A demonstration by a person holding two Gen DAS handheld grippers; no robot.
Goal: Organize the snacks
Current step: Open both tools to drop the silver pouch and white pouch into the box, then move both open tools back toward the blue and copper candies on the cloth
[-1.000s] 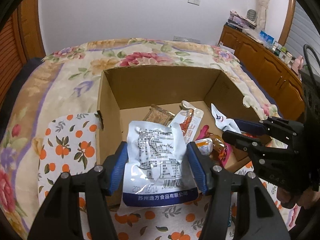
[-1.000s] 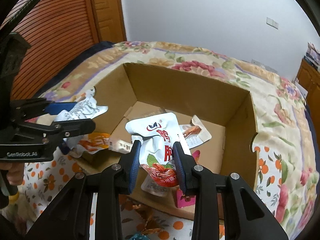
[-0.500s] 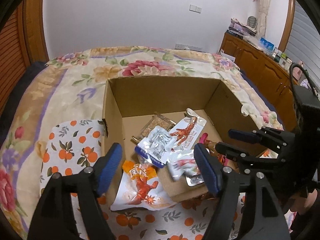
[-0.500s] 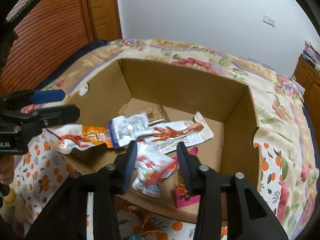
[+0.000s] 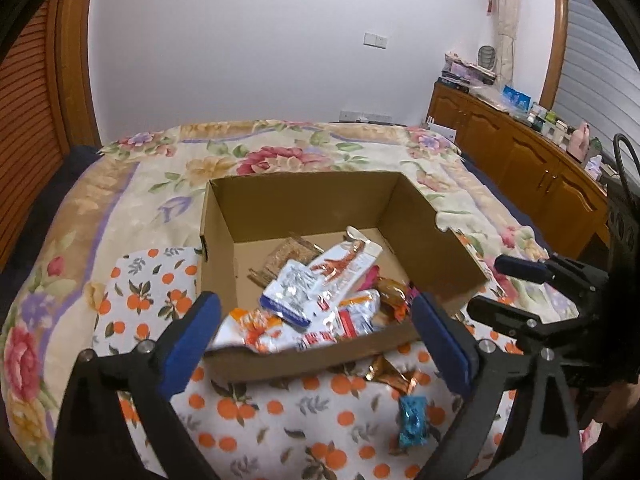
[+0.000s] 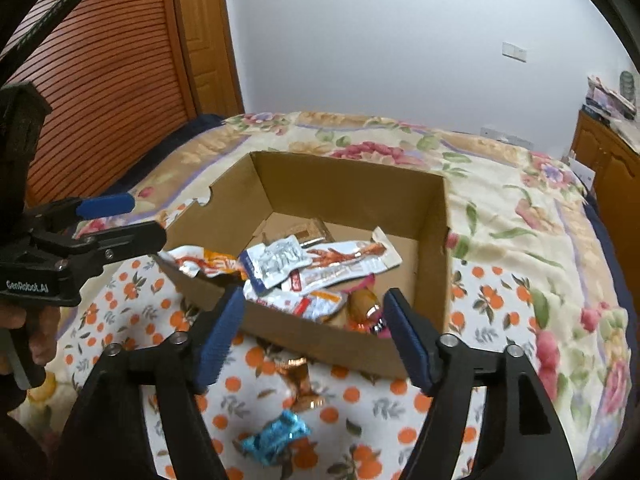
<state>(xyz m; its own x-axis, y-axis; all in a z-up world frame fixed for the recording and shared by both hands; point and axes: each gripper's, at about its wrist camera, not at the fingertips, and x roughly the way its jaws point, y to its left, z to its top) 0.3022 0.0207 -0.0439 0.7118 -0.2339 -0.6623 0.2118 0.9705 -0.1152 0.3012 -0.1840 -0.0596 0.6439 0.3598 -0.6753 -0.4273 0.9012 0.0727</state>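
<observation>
bedroom, floral quilt [image 5: 280, 152] on the bed with an orange-print white cloth [image 5: 280, 420] laid over the near part, wood cabinets along the right wall. open brown corrugated cardboard box [image 5: 304, 196] sits on the bed, its near edge on the cloth. inside it is a loose heap of flat snack pouches: white-and-blue foil pouch [image 5: 292, 292] on top, long white pouch with red chicken-feet print [image 5: 344, 264] beside it, orange-and-white pouch [image 5: 248, 328] slumped over the near-left wall, clear pack of brown crackers [image 5: 288, 254] at the back. still outside on the cloth: small blue foil-wrapped candy [image 6: 276, 436] and a copper-gold crinkled wrapper [image 6: 300, 376], both just in front of the box. left gripper [image 5: 316, 332] jaws opening, nothing between the blue pads. right gripper [image 6: 312, 328] also opening, empty, box's near wall visible through the gap. judgement: leftovers are light, soft and crinkly. foil is slick and will deform rather than resist, so pinch the blue candy across its body, not the twisted ends, which would likely pull through. gold wrapper looks flatter, so take a raised fold or edge. cloth underneath is soft and may bunch into the pads if the approach is too deep. the overhanging orange pouch could slide out and probably needs a nudge inward.
</observation>
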